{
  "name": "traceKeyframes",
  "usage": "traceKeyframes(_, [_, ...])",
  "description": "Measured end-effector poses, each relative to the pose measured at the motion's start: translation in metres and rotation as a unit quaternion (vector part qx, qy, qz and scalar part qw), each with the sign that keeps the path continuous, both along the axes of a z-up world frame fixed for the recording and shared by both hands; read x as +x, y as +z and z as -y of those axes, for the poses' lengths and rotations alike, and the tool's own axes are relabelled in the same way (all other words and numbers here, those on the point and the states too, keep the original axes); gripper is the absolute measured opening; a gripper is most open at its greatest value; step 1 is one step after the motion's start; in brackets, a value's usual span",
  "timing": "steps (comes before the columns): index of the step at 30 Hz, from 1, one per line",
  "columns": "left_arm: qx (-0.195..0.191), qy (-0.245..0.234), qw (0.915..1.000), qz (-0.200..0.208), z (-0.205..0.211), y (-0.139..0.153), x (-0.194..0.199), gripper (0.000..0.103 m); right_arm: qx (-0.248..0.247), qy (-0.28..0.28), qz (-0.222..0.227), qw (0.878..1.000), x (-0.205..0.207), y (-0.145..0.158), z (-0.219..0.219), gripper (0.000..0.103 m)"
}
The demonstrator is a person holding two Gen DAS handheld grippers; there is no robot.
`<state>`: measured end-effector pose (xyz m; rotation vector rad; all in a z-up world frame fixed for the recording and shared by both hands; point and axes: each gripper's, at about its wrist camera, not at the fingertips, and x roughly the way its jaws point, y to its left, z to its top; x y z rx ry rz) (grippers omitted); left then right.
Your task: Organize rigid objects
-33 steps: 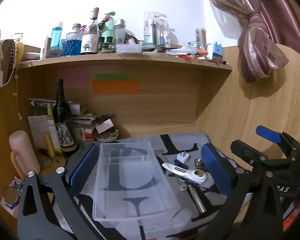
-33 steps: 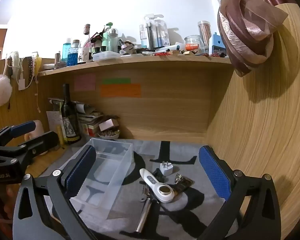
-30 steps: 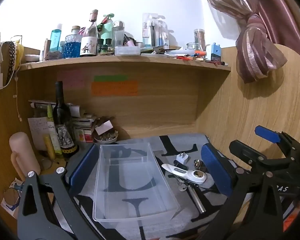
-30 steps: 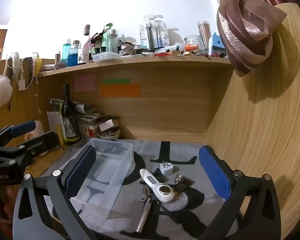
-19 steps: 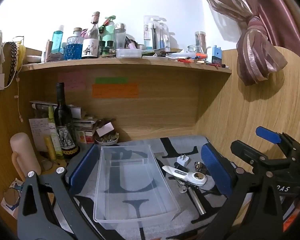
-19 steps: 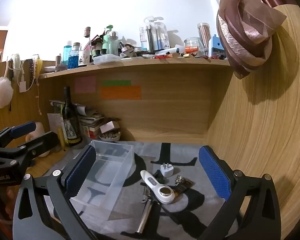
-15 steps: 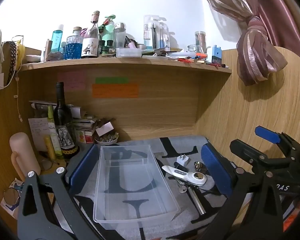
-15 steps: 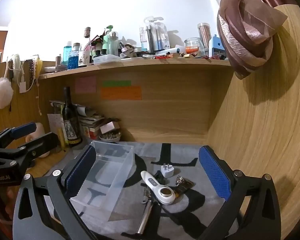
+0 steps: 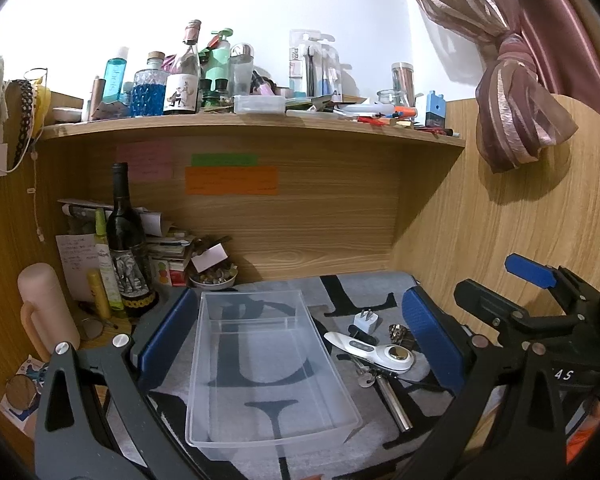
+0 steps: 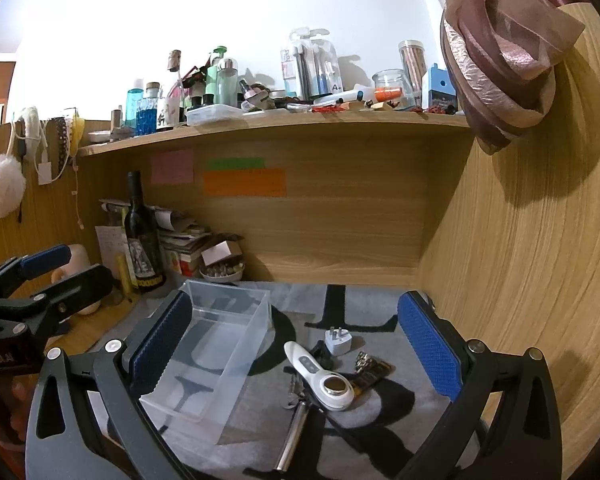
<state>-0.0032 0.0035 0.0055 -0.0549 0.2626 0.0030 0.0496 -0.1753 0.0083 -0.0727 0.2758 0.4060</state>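
Woodgrain desk nook, grey mat [image 9: 380, 292], rectangular clear plastic bin [image 9: 260, 364].

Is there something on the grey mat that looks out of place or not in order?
Yes. The clear plastic bin is empty, while the white handheld device, plug adapter and metal rod lie loosely piled on the grey mat beside it. Nothing looks spilled or broken.

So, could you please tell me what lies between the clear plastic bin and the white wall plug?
Nothing: in the right wrist view, only bare grey mat with black lettering separates the clear plastic bin from the white wall plug.
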Motion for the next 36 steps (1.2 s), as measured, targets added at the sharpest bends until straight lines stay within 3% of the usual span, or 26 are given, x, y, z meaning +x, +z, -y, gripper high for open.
traceKeyframes(36, [-0.016, -0.003, 0.9999, 0.001, 0.0006, -0.0044, 0.0040, 0.103, -0.007, 0.001, 0.010, 1.000, -0.0031, -0.0014, -0.0039, 0.103])
